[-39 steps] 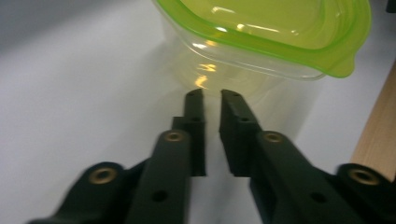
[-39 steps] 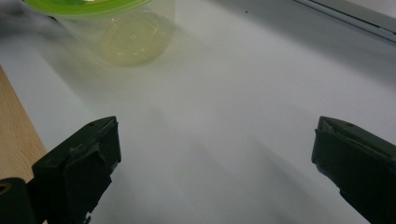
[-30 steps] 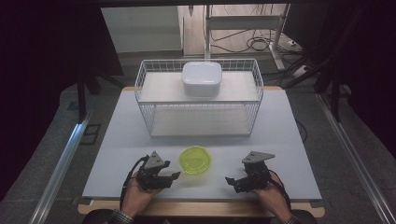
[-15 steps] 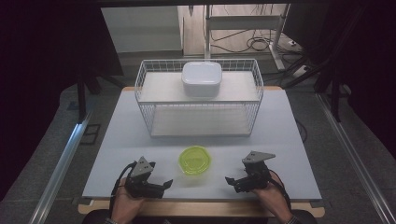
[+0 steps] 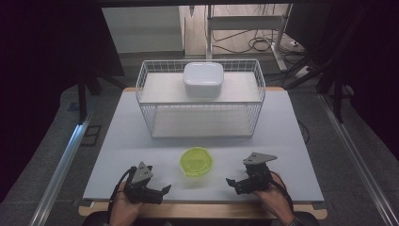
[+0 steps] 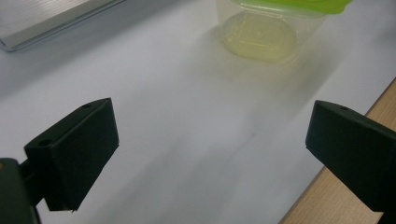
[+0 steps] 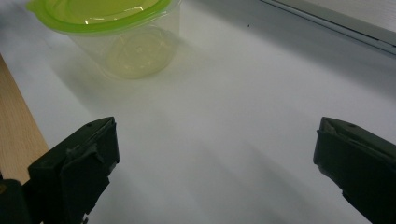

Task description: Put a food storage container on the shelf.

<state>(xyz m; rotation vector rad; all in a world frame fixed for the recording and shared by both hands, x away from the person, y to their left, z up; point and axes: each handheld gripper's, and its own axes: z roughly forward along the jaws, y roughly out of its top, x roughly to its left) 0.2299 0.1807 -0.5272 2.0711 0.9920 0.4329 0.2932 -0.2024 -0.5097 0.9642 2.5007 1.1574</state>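
Observation:
A clear plastic tub with a lime-green lid (image 5: pixel 195 161) stands on the white table top near the front, between both hands. My left gripper (image 5: pixel 163 190) rests at the front edge to the tub's left, jaws wide open and pointing right toward it. My right gripper (image 5: pixel 231 181) sits to the tub's right, open too, pointing left. In the left gripper view the tub (image 6: pixel 275 23) is ahead at the top, beyond my open gripper (image 6: pixel 210 149). The right gripper view has the tub (image 7: pixel 116 32) at upper left, my gripper (image 7: pixel 215 158) open on bare table.
A white wire basket rack (image 5: pixel 201 101) stands mid-table with a white lidded box (image 5: pixel 203 79) on its upper shelf. The table's wooden front edge (image 5: pixel 202 211) runs under both hands. Metal rails (image 5: pixel 61 165) flank the table on the floor.
My left gripper has drawn back toward the front edge and swung its jaws to the right, toward the tub. The right gripper has stayed put.

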